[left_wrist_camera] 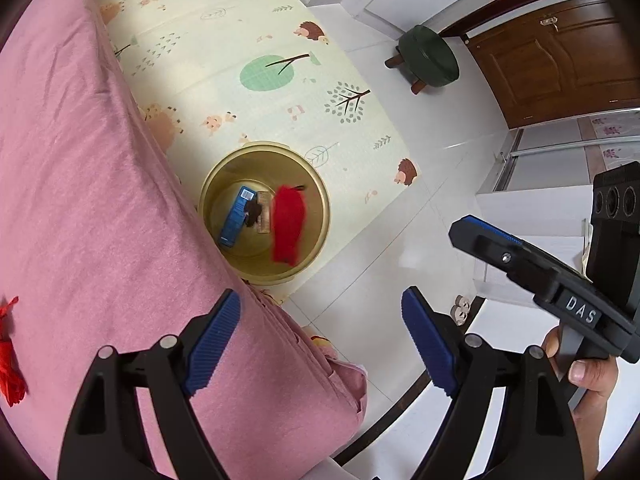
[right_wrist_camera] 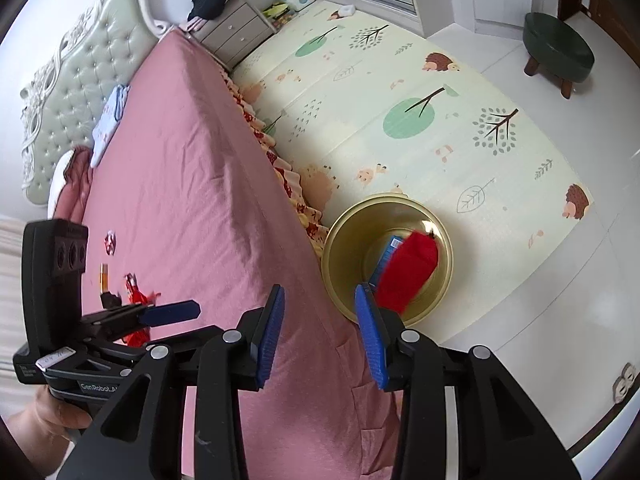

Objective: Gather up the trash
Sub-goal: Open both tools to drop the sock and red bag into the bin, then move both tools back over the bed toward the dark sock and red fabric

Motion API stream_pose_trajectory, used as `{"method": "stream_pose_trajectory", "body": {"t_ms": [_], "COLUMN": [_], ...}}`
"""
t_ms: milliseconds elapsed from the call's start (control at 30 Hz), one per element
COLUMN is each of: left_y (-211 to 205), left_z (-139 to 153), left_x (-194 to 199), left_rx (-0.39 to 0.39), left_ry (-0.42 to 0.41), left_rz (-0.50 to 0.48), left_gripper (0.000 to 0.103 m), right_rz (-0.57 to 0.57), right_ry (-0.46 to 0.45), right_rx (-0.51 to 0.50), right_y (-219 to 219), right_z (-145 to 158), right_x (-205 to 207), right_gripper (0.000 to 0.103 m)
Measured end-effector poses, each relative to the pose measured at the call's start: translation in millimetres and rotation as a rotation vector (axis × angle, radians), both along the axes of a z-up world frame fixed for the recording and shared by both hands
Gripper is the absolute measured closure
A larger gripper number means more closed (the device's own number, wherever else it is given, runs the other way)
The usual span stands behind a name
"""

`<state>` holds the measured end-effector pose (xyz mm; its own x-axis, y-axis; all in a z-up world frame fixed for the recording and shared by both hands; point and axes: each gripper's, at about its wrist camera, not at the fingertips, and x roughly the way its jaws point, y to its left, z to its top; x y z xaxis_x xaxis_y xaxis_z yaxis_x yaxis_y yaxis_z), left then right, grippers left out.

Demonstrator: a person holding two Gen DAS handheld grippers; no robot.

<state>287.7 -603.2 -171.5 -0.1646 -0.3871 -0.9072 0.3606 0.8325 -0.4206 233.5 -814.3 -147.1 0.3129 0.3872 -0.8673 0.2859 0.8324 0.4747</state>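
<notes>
A gold round bin (left_wrist_camera: pixel 316 208) (right_wrist_camera: pixel 344 240) stands on the play mat beside the bed. In it lie a red wrapper (left_wrist_camera: pixel 288 224) (right_wrist_camera: pixel 404 276), a blue box (left_wrist_camera: pixel 236 216) (right_wrist_camera: pixel 386 254) and a small dark scrap (left_wrist_camera: pixel 253 212). My left gripper (left_wrist_camera: pixel 320 344) is open and empty over the bed's corner. My right gripper (right_wrist_camera: pixel 320 332) is open and empty above the bed edge, near the bin. On the pink bed sheet (right_wrist_camera: pixel 192 184) lie red scraps (right_wrist_camera: pixel 134 290) (left_wrist_camera: pixel 8 360), a small orange stick (right_wrist_camera: pixel 104 274) and a red-white wrapper (right_wrist_camera: pixel 109 242).
A green stool (left_wrist_camera: pixel 430 56) (right_wrist_camera: pixel 558 46) stands on the white tile floor near a brown door (left_wrist_camera: pixel 560 64). A grey nightstand (right_wrist_camera: pixel 236 32) stands by the headboard. A folded cloth (right_wrist_camera: pixel 108 124) lies on the bed.
</notes>
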Motion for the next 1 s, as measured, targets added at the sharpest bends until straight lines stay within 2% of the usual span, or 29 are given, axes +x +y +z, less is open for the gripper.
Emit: {"method": "stream_pose_trajectory", "body": {"t_ms": [233, 533, 733, 1000], "left_y": [27, 90, 156, 267], "left_z": [13, 33, 41, 42], "left_x": [-13, -35, -59, -92], "left_rx": [-0.002, -0.013, -0.005, 0.012], "left_ry": [-0.023, -0.071, -0.091, -0.093], "left_rz": [0.020, 0.095, 0.179, 0.330], "left_gripper": [0.021, 0.021, 0.021, 0.021], "right_rz": [-0.005, 0.100, 0.211, 0.326], "right_ry": [-0.003, -0.021, -0.019, -0.016], "right_rx": [0.044, 0.065, 0.054, 0.041], "right_y": [19, 90, 157, 259], "right_z": [10, 30, 38, 45], "right_x": [-5, -12, -17, -27], "right_gripper": [0.066, 0.066, 0.066, 0.066]}}
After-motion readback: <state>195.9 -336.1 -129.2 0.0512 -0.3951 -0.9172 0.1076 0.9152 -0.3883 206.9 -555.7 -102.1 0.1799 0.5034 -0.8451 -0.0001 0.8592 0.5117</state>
